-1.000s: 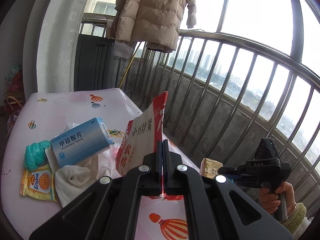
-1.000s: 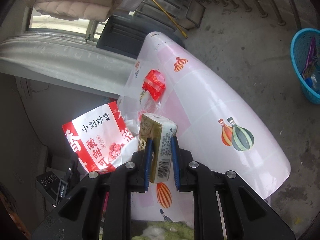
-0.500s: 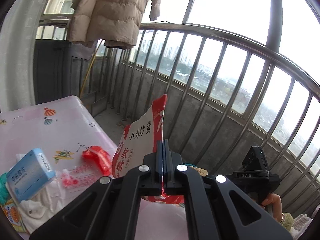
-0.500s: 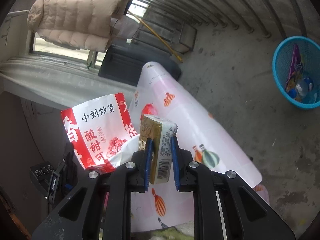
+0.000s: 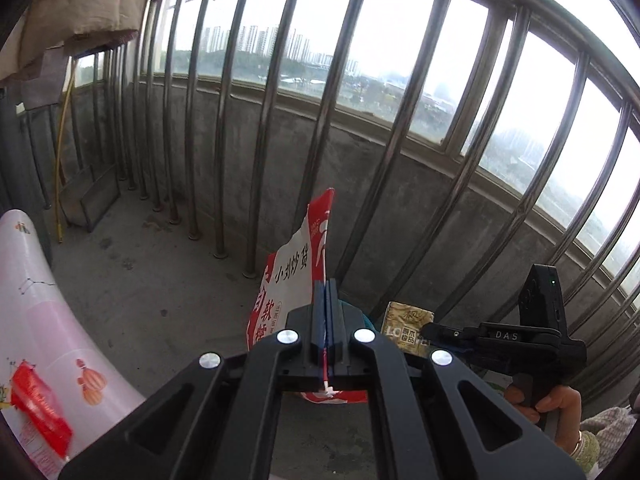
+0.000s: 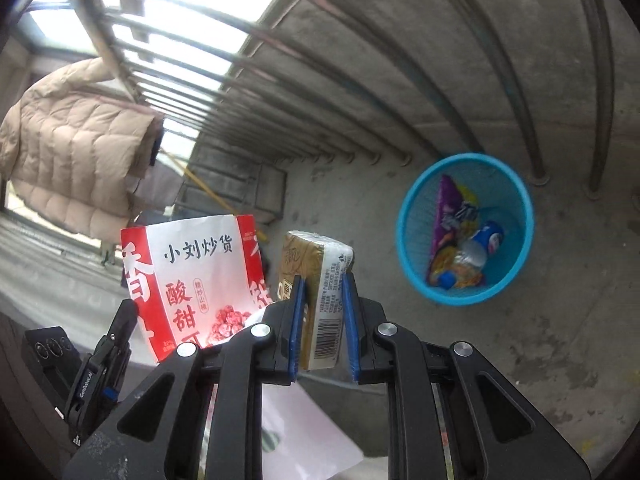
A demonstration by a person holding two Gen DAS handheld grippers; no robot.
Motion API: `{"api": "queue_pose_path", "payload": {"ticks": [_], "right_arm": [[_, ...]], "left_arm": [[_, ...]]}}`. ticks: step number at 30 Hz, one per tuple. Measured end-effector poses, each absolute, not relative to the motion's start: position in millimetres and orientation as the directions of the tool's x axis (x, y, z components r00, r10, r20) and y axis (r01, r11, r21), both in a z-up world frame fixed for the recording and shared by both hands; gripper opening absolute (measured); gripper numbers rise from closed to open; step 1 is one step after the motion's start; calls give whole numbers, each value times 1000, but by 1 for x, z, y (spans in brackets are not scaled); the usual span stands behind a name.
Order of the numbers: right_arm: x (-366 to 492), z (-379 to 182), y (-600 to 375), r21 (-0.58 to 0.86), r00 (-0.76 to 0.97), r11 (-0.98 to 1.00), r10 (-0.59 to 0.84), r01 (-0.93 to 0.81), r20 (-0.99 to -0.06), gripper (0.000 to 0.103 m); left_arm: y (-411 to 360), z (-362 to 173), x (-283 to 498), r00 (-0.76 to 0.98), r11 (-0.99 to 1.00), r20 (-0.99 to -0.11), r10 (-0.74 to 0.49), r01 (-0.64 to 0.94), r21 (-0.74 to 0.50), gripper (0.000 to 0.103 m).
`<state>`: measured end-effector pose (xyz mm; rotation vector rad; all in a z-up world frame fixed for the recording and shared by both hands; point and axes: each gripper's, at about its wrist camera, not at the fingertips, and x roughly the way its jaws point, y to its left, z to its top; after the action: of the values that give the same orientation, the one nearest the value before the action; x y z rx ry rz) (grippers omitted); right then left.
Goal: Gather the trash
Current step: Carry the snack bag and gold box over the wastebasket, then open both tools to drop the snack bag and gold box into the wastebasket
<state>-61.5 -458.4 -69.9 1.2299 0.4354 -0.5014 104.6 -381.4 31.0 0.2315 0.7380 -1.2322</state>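
While each gripper pinches one item: one snack bag, one tissue pack.

The left camera sits right behind the left claw and looks out at the railing. The right camera looks past the right claw, down at the floor. Both see the snack bag close up.

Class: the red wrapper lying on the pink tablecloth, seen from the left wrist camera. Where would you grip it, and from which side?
Probably come from above and pinch the raised crumpled fold near the middle of the red wrapper. It lies flat on the tablecloth, so its edges offer little to hold.
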Motion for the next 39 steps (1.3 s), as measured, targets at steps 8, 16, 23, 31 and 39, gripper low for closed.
{"api": "queue_pose_path", "payload": {"ticks": [8,16,23,31,39], "right_arm": [[-59,-139,-524,687,697,132,-216,715,-684,21],[-49,-212,-548,608,608,62,-194,791,-770,61],[-59,-203,-537,609,611,87,-220,789,-760,61],[-57,-178,-526,605,622,149,-237,782,-746,56],[-13,-170,-518,506,583,318,-228,802,-780,39]], "left_arm": [[-502,-35,96,17,256,-718,-696,940,-226,7],[-524,-79,112,-2,330,-791,-612,908,-257,59],[-489,-49,111,63,329,-759,-649,922,-206,59],[-426,-9,111,150,399,-723,-675,897,-187,59],[-311,36,114,301,504,-660,-689,853,-137,59]]}}
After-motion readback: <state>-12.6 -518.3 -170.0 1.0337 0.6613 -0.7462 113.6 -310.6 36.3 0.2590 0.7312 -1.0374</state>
